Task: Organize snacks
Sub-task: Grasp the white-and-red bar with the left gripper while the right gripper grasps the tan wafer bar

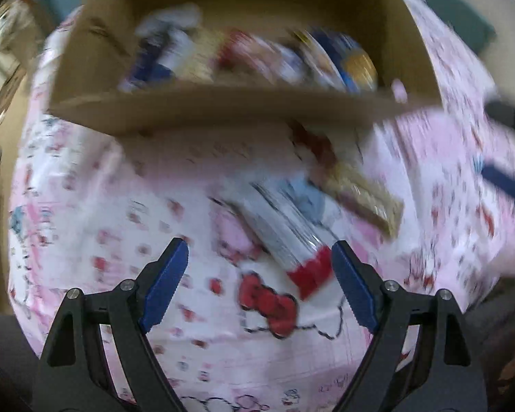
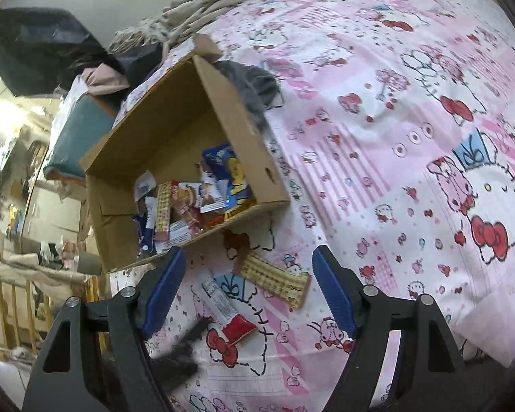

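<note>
An open cardboard box (image 2: 175,113) stands on the pink cartoon-print bedsheet (image 2: 395,103), with several snack packets (image 2: 202,199) piled in its near end. Two packets lie on the sheet in front of it: a beige wafer bar (image 2: 274,279) and a silver packet with a red end (image 2: 223,309). My right gripper (image 2: 249,254) hangs open above both and holds nothing. In the blurred left wrist view my left gripper (image 1: 259,254) is open just above the silver packet (image 1: 285,233), whose red end lies near the right finger. The wafer bar (image 1: 357,189) and the box (image 1: 223,110) are beyond.
A grey cloth (image 2: 254,82) lies against the box's far side, and a crumpled beige blanket (image 2: 202,10) is behind that. The bed's edge runs just left of the box, with a teal cushion (image 2: 75,137) and floor clutter below. Open sheet stretches to the right.
</note>
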Motion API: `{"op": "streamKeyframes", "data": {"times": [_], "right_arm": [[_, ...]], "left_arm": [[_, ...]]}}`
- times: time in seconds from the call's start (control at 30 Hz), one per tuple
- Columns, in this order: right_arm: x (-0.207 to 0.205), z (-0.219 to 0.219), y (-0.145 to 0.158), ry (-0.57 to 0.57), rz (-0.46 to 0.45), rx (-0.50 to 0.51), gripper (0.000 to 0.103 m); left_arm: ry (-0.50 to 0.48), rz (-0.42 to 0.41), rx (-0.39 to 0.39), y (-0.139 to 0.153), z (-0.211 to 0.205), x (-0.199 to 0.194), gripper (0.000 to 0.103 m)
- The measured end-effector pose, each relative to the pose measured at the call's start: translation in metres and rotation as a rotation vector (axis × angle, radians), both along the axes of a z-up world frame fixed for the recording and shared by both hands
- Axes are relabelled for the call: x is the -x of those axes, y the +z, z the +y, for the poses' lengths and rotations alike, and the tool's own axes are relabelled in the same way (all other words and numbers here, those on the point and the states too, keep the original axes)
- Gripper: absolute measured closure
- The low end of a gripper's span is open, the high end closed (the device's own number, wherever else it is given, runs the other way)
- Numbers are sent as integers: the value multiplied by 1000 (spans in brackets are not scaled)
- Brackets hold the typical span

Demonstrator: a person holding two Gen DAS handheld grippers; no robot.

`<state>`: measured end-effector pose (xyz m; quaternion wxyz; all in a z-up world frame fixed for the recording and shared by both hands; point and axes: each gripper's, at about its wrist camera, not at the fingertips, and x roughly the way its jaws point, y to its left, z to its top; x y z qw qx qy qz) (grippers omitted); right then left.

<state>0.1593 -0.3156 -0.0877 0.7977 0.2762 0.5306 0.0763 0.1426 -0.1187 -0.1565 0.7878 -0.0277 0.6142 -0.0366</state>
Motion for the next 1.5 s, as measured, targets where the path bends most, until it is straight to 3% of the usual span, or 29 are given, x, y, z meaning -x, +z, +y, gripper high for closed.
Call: {"op": "streamKeyframes", "data": {"times": [0.17,0.23,0.3,0.33,0.37,0.4,0.47,0.53,0.67,0.8,1.0,1.1,1.13,1.17,1.23,1.3,1.43,1.5], "right_arm": [[0,-2,-1,-4,4,4,24],[-1,-2,-2,-1,6,2,24],[-2,1,-3,13,11,7,24],[-3,3,-4,18,11,10,24],[-3,5,-4,25,10,14,24],[-3,6,-4,28,9,17,24],[-3,8,-3,33,5,25,24],[-3,8,-2,36,0,24,24],[0,2,-1,18,1,7,24],[0,-1,-8,2,53,14,24],[-8,9,-33,47,163,74,24],[-10,16,-36,51,164,61,24],[-10,17,-36,52,165,63,24],[-11,20,-37,54,165,66,24],[-11,22,-38,57,168,69,24],[-11,22,-39,59,171,81,24],[-12,15,-46,39,192,107,24],[-14,16,-50,51,203,123,24]], "left_arm": [[-23,71,-39,-24,-17,4,25],[-49,85,-80,-32,-21,6,40],[-56,70,-84,-32,-19,10,47],[-53,75,-74,-32,-17,10,58],[-54,79,-61,-31,-14,10,79],[-51,81,-54,-30,-9,10,92],[-46,101,-6,-30,2,8,101],[-38,115,30,-28,13,6,102],[10,119,105,-14,40,9,103],[20,75,142,18,62,14,103],[14,14,131,56,96,12,102],[124,19,138,50,105,-1,98],[156,39,163,42,103,-8,78],[173,59,176,35,96,-13,42],[204,44,155,25,78,-22,17],[207,33,89,9,57,-34,16],[233,127,0,-34,31,-56,18],[183,63,-81,-33,21,-58,37]]}}
